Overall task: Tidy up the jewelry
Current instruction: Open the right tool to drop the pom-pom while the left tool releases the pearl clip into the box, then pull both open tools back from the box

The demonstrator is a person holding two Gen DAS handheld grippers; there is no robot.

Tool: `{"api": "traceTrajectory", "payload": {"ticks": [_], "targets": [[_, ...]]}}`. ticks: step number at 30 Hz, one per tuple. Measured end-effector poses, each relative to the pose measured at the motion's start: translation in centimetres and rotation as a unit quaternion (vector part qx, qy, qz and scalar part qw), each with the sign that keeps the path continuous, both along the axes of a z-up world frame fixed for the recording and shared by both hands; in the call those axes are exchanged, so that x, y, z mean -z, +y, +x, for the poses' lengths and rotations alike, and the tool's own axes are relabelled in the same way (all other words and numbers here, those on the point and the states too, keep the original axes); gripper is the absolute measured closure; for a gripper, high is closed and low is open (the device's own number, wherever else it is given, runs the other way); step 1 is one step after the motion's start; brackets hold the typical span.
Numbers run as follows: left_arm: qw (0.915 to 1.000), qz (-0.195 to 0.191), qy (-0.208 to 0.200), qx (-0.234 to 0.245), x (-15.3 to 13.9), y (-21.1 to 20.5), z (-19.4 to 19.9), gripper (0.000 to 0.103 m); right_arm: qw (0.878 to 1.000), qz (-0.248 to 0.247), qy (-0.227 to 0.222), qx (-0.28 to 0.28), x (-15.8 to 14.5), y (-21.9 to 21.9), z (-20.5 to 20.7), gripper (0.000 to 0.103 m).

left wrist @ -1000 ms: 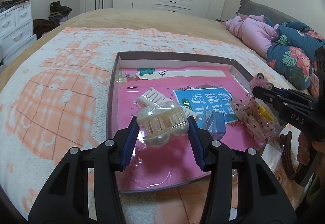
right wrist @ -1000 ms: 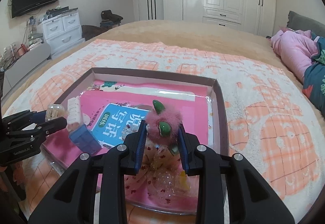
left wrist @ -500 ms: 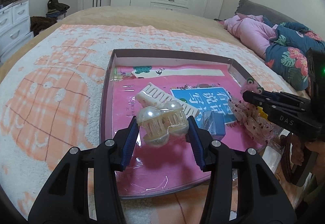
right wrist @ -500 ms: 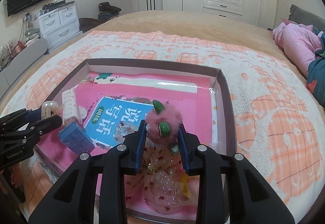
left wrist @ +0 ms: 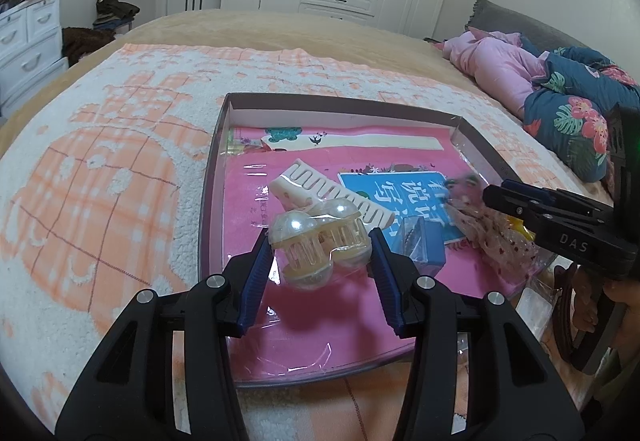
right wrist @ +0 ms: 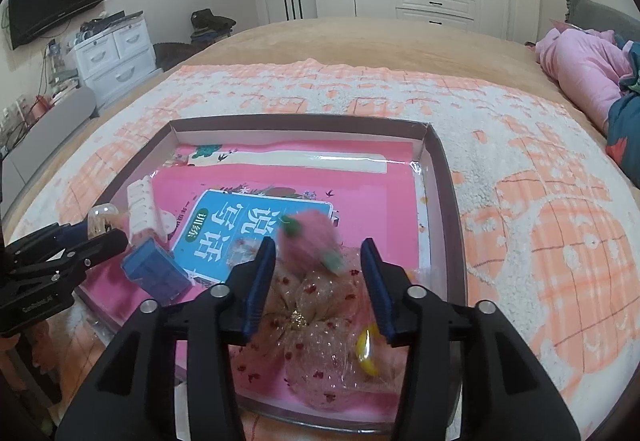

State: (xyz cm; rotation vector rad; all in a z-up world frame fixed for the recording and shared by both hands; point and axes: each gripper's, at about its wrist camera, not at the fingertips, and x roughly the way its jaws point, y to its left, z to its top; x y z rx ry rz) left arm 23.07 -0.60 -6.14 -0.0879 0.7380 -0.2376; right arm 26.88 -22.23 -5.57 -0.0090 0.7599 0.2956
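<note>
My left gripper (left wrist: 320,253) is shut on a clear pearl hair claw (left wrist: 318,247), held over the near part of the shallow box (left wrist: 340,99). My right gripper (right wrist: 318,273) now stands open; the fuzzy pink hair ornament with green eyes (right wrist: 308,247) is blurred between its fingers, just above a sheer dotted bow (right wrist: 320,325) in the box (right wrist: 438,169). The right gripper also shows in the left wrist view (left wrist: 496,197), and the left one in the right wrist view (right wrist: 108,237).
In the box lie a cream comb clip (left wrist: 316,187), a blue case (left wrist: 424,245), a pink book with a blue label (right wrist: 256,225) and a yellow ring (right wrist: 366,353). The box rests on an orange-white blanket (left wrist: 100,181). Bedding (left wrist: 560,89) is heaped at right.
My right gripper's fingers have spread apart and the pink ornament is dropping from them, blurred. My left gripper keeps its hold on the pearl claw and has moved slightly forward.
</note>
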Motion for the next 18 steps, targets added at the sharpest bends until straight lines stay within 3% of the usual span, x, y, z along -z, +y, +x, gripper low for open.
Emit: {"api": "traceTrajectory", "payload": {"ticks": [6,18], "targets": [[1.0000,-0.002,-0.003,0.001,-0.2,0.0,-0.3,0.061,1.000,0.013,-0.008,0.008,-0.6,-0.7,-0.9,0.050],[0.9996,-0.017,-0.024,-0.002,-1.8,0.2,-1.7,0.042,0.999,0.023,-0.044,0.011,-2.4,-1.4,-3.9,0.033]]}}
